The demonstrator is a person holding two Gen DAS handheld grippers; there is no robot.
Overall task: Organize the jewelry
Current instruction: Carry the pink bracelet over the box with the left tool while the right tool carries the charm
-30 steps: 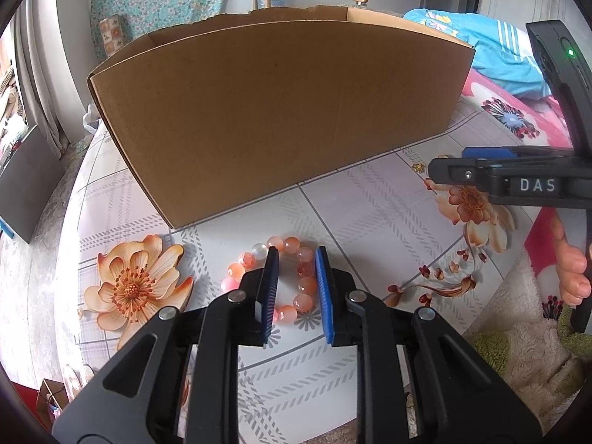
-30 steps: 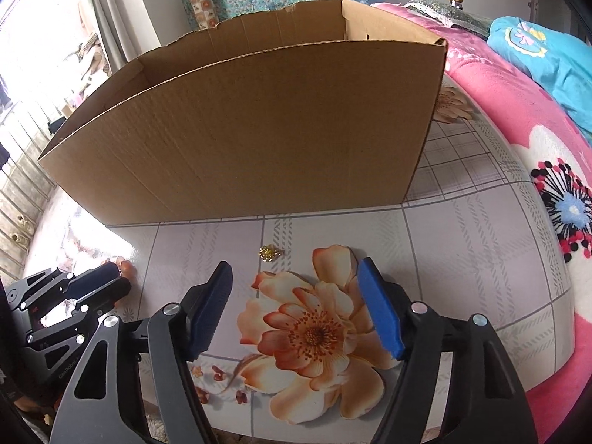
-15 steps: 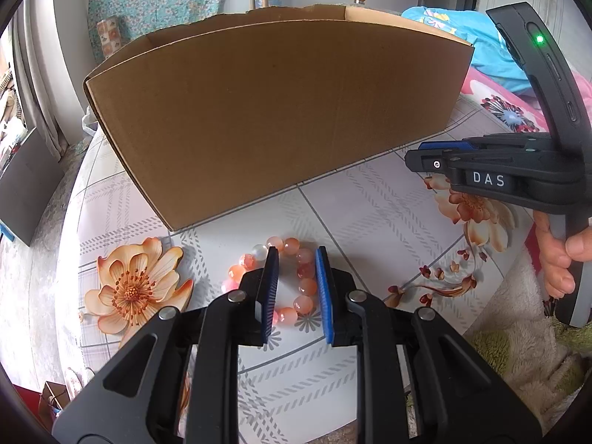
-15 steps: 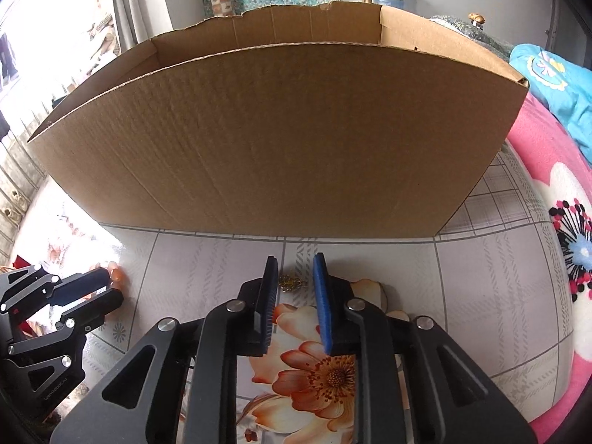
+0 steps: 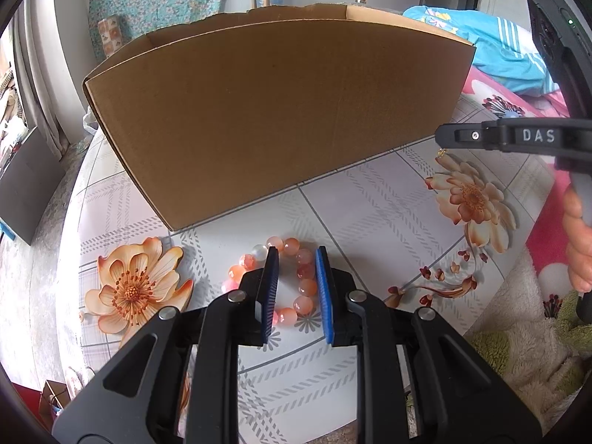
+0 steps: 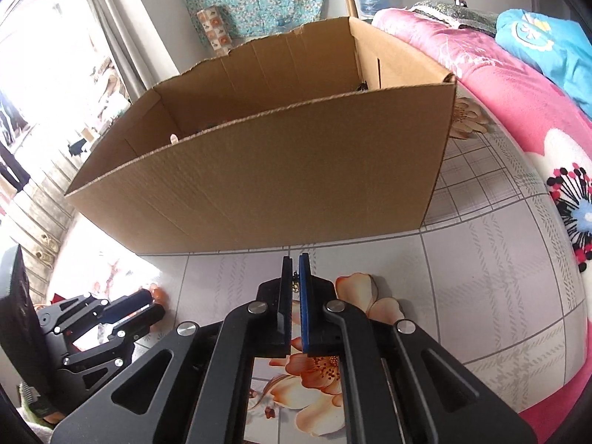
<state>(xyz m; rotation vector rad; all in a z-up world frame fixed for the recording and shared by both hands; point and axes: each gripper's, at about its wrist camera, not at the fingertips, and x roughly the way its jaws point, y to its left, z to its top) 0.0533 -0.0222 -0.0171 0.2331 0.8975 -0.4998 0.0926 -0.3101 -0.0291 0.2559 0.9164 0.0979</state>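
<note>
The left wrist view shows the left gripper with its blue pads set around part of a pink bead bracelet lying on the flowered tablecloth, near the cardboard box; whether they press it I cannot tell. Only the right wrist view looks into the box and shows the right gripper, which has just been closing, pinching a small gold trinket.

The left gripper points downward with blue pads narrowly parted, while the right gripper, held in a hand, has its jaws closed.
</note>
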